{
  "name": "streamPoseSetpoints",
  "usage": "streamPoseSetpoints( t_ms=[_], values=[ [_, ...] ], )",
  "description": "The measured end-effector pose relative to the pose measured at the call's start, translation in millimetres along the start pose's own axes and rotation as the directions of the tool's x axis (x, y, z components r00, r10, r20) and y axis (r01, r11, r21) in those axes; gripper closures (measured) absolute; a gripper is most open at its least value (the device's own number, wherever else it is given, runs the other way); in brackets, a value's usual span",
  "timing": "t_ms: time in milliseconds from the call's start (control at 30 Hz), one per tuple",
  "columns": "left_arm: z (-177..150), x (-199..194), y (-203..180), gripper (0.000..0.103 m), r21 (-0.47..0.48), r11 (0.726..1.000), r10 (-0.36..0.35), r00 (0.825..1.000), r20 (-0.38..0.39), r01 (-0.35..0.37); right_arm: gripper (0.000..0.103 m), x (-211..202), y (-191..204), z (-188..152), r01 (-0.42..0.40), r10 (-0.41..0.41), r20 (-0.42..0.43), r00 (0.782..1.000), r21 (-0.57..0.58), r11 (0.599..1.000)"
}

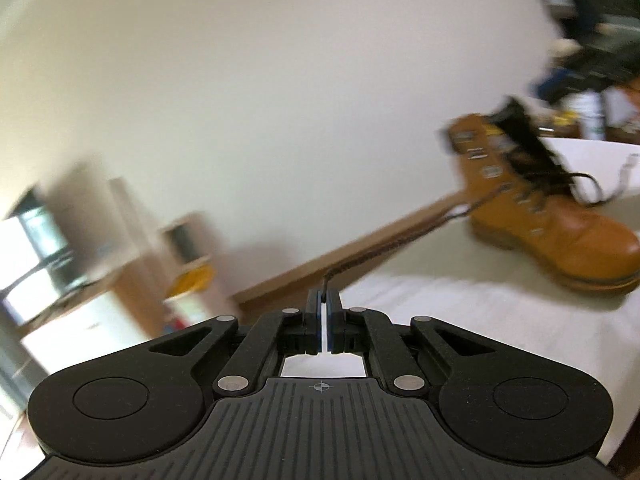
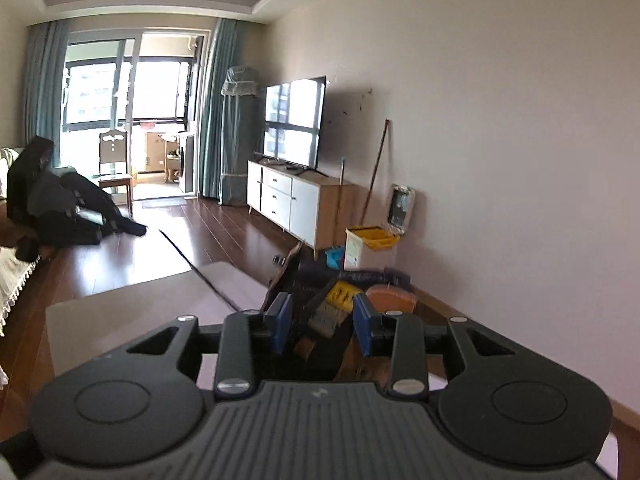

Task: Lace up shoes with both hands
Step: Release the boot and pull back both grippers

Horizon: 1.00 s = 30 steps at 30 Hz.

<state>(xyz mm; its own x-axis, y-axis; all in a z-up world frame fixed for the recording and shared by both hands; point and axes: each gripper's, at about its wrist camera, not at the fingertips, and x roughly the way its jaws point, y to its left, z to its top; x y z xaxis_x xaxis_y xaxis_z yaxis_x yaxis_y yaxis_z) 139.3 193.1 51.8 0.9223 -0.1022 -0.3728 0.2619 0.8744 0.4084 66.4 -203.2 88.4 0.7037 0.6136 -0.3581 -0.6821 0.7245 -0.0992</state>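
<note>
A tan lace-up boot (image 1: 560,236) stands on the white table (image 1: 440,312) at the right of the blurred left wrist view. One dark lace (image 1: 400,244) runs taut from its eyelets to my left gripper (image 1: 324,300), which is shut on the lace's tip. In the right wrist view my right gripper (image 2: 322,320) is open, its blue pads (image 2: 282,320) apart. The boot's dark upper and tongue (image 2: 304,300) sit between and just beyond them, with no pad pressing on it. A thin dark lace (image 2: 192,266) stretches away to the upper left over the table (image 2: 140,304).
The table's far edge is close behind the boot, with a yellow-lidded bin (image 2: 372,244) and clutter on the floor by the wall. A white TV cabinet (image 2: 292,204) and television (image 2: 294,122) stand further off. A dark huddled shape (image 2: 52,200) is at the far left.
</note>
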Motion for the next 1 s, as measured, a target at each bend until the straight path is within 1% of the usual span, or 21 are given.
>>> streamPoseSetpoints(
  t_ms=[67,133,267,300,367,433,467,533,567,667,733,767,800,833,867,900,933,1000],
  values=[
    [-12,-13,17,0.101,-0.034,0.997,0.070,0.997,-0.032,-0.071,0.065,-3,20,-8,0.006,-0.006,-0.026,1.000,0.008,1.000],
    [-25,-25,29,0.101,-0.058,0.989,0.135,0.988,-0.069,-0.139,0.065,-4,40,-17,0.013,-0.011,-0.049,0.999,0.027,1.000],
    [-42,-42,39,0.101,-0.088,0.976,0.190,0.974,-0.121,-0.201,0.065,-4,70,-29,0.017,-0.012,-0.065,0.998,0.067,0.998],
    [-45,-45,39,0.101,-0.091,0.975,0.192,0.973,-0.131,-0.205,0.065,-3,82,-31,0.017,-0.012,-0.069,0.998,0.072,0.997],
    [-48,-49,37,0.101,-0.092,0.976,0.182,0.973,-0.139,-0.195,0.065,1,105,-33,0.016,-0.010,-0.079,0.997,0.073,0.997],
    [-50,-51,27,0.101,-0.073,0.981,0.169,0.973,-0.158,-0.182,0.063,7,122,-34,0.018,-0.012,-0.090,0.996,0.069,0.997],
    [-50,-50,22,0.101,-0.061,0.983,0.163,0.973,-0.166,-0.175,0.061,14,120,-34,0.027,-0.021,-0.093,0.995,0.065,0.998],
    [-53,-49,14,0.101,-0.038,0.985,0.157,0.971,-0.179,-0.167,0.061,25,123,-33,0.047,-0.040,-0.100,0.994,0.063,0.997],
    [-55,-48,8,0.101,-0.014,0.987,0.153,0.968,-0.200,-0.159,0.061,29,124,-33,0.053,-0.045,-0.101,0.994,0.069,0.996],
    [-63,-43,-7,0.100,-0.013,0.996,0.083,0.969,-0.231,-0.088,0.059,46,133,-30,0.090,-0.081,-0.107,0.991,0.087,0.992],
    [-67,-41,-16,0.099,-0.004,0.998,0.054,0.968,-0.244,-0.057,0.057,55,123,-30,0.116,-0.106,-0.111,0.988,0.086,0.990],
    [-69,-39,-21,0.094,-0.007,1.000,0.016,0.964,-0.264,-0.018,0.057,59,119,-31,0.125,-0.116,-0.117,0.986,0.077,0.989],
    [-71,-38,-22,0.093,-0.007,1.000,0.005,0.963,-0.268,-0.007,0.057,66,121,-32,0.138,-0.129,-0.128,0.983,0.061,0.989],
    [-72,-39,-24,0.090,-0.007,1.000,0.003,0.964,-0.267,-0.005,0.057,74,122,-33,0.144,-0.135,-0.141,0.981,0.055,0.988],
    [-70,-39,-24,0.076,-0.023,1.000,-0.017,0.964,-0.265,0.011,0.057,79,118,-35,0.141,-0.131,-0.153,0.980,0.062,0.988],
    [-68,-39,-25,0.066,-0.034,0.999,-0.023,0.968,-0.250,0.015,0.057,83,115,-35,0.139,-0.127,-0.157,0.979,0.068,0.988],
    [-67,-38,-25,0.066,-0.039,0.999,-0.022,0.970,-0.240,0.013,0.057,90,113,-36,0.136,-0.122,-0.164,0.979,0.079,0.987],
    [-52,-32,-33,0.066,-0.046,0.998,-0.047,0.980,-0.194,0.039,0.057,102,98,-39,0.131,-0.113,-0.168,0.979,0.101,0.986]
  ],
)
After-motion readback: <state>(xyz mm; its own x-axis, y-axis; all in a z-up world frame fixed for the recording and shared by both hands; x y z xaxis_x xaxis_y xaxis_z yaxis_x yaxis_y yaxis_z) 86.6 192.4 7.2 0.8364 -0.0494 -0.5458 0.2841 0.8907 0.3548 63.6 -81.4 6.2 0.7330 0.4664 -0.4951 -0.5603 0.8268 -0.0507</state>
